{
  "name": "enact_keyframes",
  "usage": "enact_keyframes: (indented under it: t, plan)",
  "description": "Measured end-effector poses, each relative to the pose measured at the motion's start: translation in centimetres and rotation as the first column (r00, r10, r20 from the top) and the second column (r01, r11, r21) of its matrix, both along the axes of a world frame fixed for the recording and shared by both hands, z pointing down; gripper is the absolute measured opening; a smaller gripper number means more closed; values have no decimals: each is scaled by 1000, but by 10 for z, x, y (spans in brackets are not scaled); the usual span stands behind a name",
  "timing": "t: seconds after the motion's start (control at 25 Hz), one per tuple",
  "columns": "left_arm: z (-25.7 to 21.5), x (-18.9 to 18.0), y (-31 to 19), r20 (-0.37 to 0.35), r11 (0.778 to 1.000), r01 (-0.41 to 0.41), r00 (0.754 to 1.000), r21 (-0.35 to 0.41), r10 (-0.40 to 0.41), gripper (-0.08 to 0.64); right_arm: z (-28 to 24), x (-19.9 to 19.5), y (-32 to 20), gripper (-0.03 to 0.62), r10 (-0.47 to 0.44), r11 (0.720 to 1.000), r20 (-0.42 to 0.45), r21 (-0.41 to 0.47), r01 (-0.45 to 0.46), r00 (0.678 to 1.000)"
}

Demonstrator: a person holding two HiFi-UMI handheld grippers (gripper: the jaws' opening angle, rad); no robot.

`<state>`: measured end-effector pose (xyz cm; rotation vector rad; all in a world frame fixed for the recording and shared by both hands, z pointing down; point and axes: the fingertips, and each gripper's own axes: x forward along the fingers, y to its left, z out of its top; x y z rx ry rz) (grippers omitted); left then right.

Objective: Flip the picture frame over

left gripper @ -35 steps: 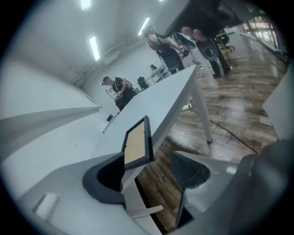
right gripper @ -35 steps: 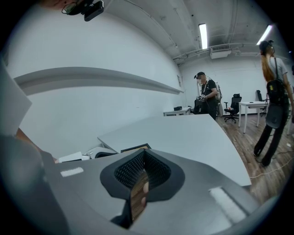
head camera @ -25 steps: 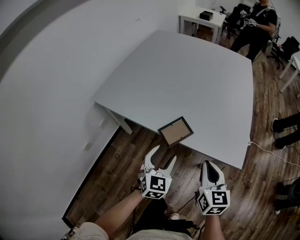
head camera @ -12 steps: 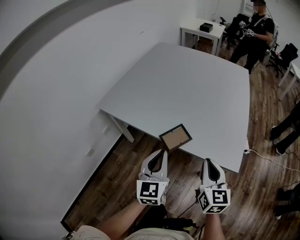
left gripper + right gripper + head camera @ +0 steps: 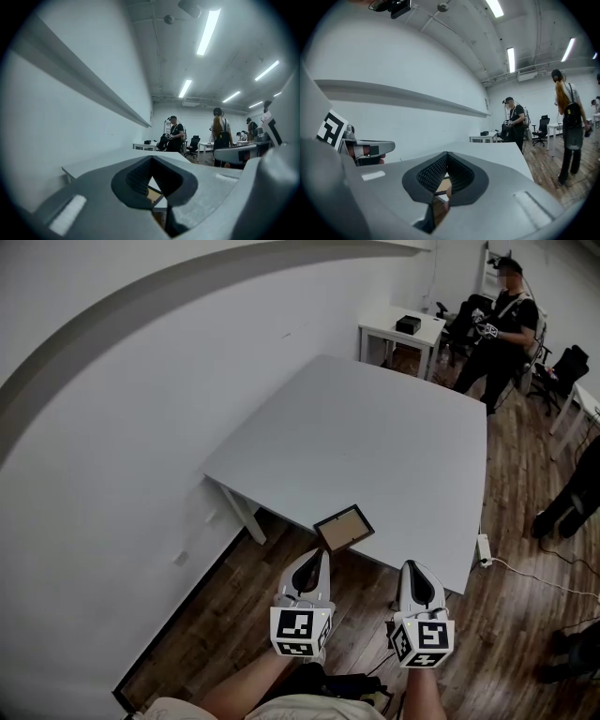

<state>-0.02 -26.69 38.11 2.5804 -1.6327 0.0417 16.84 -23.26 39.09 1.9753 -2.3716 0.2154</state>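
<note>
The picture frame [image 5: 342, 528], black-rimmed with a brown panel showing, lies flat at the near edge of the grey table [image 5: 375, 427]. My left gripper [image 5: 318, 556] is shut with nothing in it. Its tips hang over the floor just short of the frame's near corner. My right gripper [image 5: 411, 567] is also shut and empty, to the right of the frame and short of the table edge. In the left gripper view a sliver of the frame [image 5: 153, 197] shows through the gap behind the shut jaws. The right gripper view shows the frame [image 5: 440, 185] the same way.
A small white table [image 5: 424, 331] with a black box [image 5: 408, 324] stands at the back. A person [image 5: 497, 324] stands beside it, near an office chair [image 5: 567, 367]. A power strip [image 5: 483, 547] and cable lie on the wooden floor right of the table. The wall runs along the left.
The left gripper was open a second ago and is now shut. Both grippers stay low in front of the table. The head view has tilted up slightly.
</note>
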Motion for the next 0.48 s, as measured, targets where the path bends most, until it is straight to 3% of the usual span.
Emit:
enact_keyframes:
  t: [0.48]
  plan:
    - [-10,11,20,10,1000,-4,1000,6,4,3,-17,4,19,25,-15,999,-33,32,16,999]
